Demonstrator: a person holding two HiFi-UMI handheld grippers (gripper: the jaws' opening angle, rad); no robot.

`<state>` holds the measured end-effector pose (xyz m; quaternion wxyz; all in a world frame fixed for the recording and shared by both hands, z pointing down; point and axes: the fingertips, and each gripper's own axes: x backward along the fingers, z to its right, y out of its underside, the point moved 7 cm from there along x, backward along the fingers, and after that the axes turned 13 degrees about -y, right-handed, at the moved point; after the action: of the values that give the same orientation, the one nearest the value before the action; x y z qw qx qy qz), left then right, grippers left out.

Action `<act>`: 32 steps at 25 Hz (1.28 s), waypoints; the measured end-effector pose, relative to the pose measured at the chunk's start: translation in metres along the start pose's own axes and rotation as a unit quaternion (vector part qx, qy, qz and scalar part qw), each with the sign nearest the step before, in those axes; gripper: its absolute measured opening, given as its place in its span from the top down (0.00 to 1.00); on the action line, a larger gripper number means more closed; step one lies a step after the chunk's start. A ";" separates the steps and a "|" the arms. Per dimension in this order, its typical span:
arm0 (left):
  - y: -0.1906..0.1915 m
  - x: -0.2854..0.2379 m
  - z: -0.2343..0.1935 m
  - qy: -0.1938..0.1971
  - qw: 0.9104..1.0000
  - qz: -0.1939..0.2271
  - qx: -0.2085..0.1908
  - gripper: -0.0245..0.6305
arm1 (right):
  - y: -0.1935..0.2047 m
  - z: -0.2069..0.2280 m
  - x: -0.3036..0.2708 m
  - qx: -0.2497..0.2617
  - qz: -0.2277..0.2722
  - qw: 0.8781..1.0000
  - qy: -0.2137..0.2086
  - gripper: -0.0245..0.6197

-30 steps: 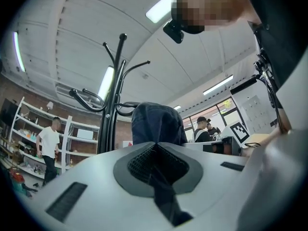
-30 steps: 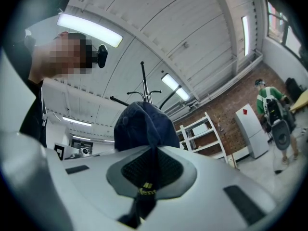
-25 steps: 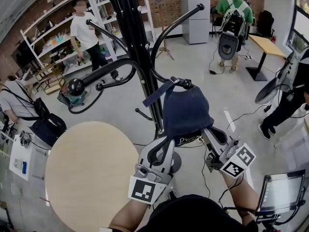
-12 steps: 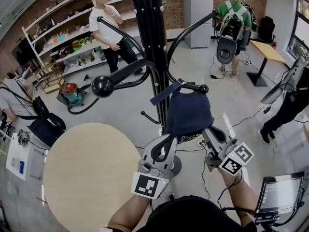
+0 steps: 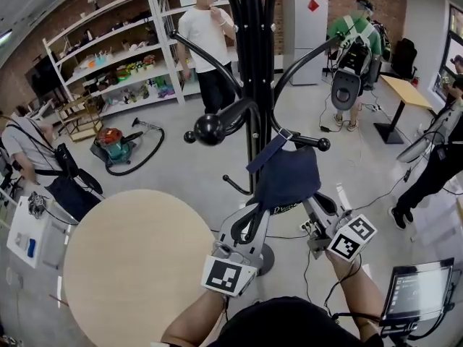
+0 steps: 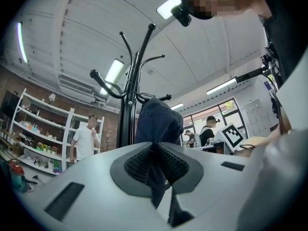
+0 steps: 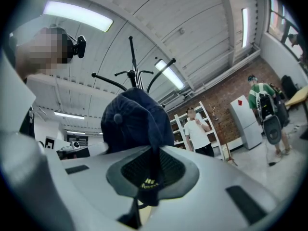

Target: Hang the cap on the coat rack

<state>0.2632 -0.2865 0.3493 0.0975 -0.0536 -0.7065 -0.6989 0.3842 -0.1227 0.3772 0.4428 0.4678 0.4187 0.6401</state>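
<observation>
A dark navy cap [image 5: 288, 178] hangs stretched between my two grippers just in front of the black coat rack [image 5: 255, 63]. Its back strap [image 5: 269, 152] lies over a rack arm whose ball end [image 5: 323, 144] sticks out past the cap. My left gripper [image 5: 262, 210] is shut on the cap's lower left edge, and my right gripper [image 5: 307, 204] is shut on its lower right edge. In the left gripper view, cap fabric [image 6: 156, 121] runs down between the pads [image 6: 139, 162]. In the right gripper view, the cap [image 7: 134, 119] rises from the shut jaws, with the rack [image 7: 134, 66] behind.
Another rack arm with a big ball end [image 5: 208, 129] juts out to the left of the cap. A round wooden table [image 5: 130, 259] stands at lower left. A person in white [image 5: 206, 42] stands behind the rack by the shelves [image 5: 116, 56]. A screen [image 5: 423, 291] is at lower right.
The cap and both grippers have shifted along the rack arm toward the pole, so the arm's ball end now pokes out beyond the cap. The person in white has come nearer the rack.
</observation>
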 end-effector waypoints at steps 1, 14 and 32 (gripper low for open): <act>0.001 0.000 -0.001 -0.004 1.000 -0.001 0.004 0.93 | 0.001 0.001 -0.001 0.001 -0.002 1.000 -0.002 0.93; 0.009 0.007 -0.022 -0.052 0.998 0.012 0.040 0.79 | 0.011 0.012 -0.007 0.002 -0.005 1.000 0.025 0.78; 0.013 0.015 0.013 -0.105 0.994 -0.016 0.025 0.76 | 0.015 0.029 0.041 -0.018 -0.008 1.000 0.019 0.67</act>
<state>0.2504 -0.2740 0.3649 0.0129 -0.1127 -0.7308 -0.6731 0.4032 -0.0840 0.4068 0.4482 0.4437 0.4194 0.6529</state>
